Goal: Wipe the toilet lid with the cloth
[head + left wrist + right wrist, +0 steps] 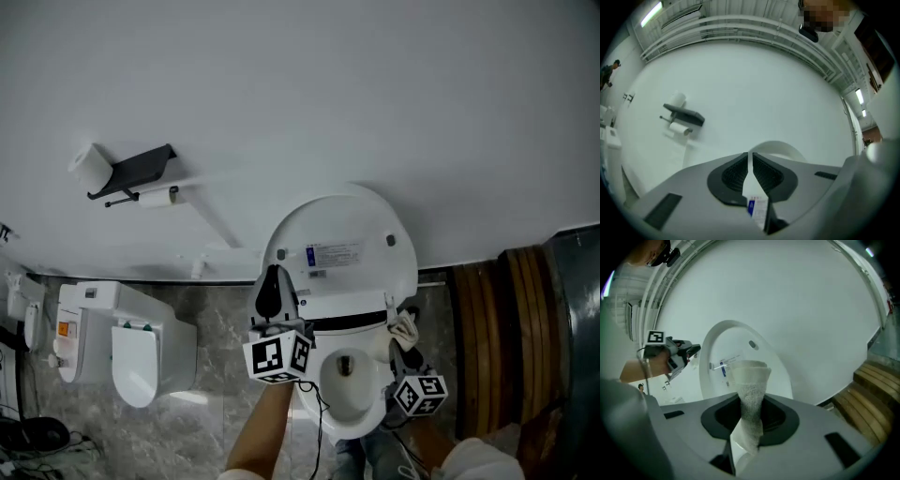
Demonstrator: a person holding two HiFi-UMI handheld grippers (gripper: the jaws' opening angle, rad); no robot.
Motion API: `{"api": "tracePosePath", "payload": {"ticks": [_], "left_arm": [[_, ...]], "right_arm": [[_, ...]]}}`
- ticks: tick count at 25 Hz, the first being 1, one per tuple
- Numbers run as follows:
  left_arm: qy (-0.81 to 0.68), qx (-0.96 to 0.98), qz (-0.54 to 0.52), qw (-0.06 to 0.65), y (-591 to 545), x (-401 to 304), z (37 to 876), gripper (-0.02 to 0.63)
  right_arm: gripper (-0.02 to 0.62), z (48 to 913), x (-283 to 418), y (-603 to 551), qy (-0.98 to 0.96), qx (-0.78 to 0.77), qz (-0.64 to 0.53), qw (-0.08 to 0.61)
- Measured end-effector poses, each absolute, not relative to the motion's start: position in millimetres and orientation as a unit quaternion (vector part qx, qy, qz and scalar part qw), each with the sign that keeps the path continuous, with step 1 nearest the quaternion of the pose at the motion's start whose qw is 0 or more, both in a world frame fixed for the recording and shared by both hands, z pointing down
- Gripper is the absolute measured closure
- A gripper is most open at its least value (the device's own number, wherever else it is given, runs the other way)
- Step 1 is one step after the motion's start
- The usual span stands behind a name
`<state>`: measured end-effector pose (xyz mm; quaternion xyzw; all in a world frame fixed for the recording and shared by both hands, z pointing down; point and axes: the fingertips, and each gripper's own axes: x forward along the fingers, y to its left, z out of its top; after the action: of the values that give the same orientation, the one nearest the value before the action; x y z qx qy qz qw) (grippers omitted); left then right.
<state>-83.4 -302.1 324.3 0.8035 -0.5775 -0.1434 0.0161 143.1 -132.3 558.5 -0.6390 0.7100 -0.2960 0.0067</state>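
Observation:
The white toilet lid [342, 246] stands raised against the wall, with a printed label on its inner face, above the open bowl [352, 380]. My left gripper [272, 289] is at the lid's left edge, its black jaws shut. In the left gripper view only a thin slit shows between them [751, 171], with the lid [780, 149] behind. I cannot tell whether they touch the lid. My right gripper [405, 339] hovers at the bowl's right side, shut on a folded white cloth [749, 392] that sticks up from its jaws in front of the lid [740, 350].
A black toilet paper holder [139, 171] with a roll hangs on the wall to the left. A second white fixture [127, 345] stands on the marble floor at the left. Wooden slats [511, 333] lie at the right.

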Motion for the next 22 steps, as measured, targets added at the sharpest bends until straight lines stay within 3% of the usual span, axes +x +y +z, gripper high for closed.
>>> {"api": "tracePosePath", "payload": {"ticks": [3, 6, 8, 15, 22], "left_arm": [[-0.522, 0.847, -0.100, -0.025, -337.5, -70.7, 277.5, 0.553], [-0.442, 0.895, 0.033, -0.052, -369.7, -44.9, 280.4, 0.392], [-0.406, 0.904, 0.122, -0.060, -388.7, -31.8, 297.9, 0.365], [-0.345, 0.910, 0.228, -0.033, -418.7, -5.5, 325.4, 0.362], [-0.314, 0.927, 0.205, -0.020, -368.4, -10.1, 316.9, 0.359]], "right_arm": [[0.505, 524.3, 143.9, -115.0, 0.709, -0.631, -0.314, 0.033], [0.505, 484.0, 153.8, -117.5, 0.722, -0.624, -0.292, 0.057], [0.505, 459.8, 162.8, -119.4, 0.735, -0.618, -0.269, 0.066], [0.505, 445.0, 189.0, -99.9, 0.728, -0.620, -0.274, 0.105], [0.505, 449.0, 182.0, -60.1, 0.723, -0.607, -0.317, 0.088]]}}
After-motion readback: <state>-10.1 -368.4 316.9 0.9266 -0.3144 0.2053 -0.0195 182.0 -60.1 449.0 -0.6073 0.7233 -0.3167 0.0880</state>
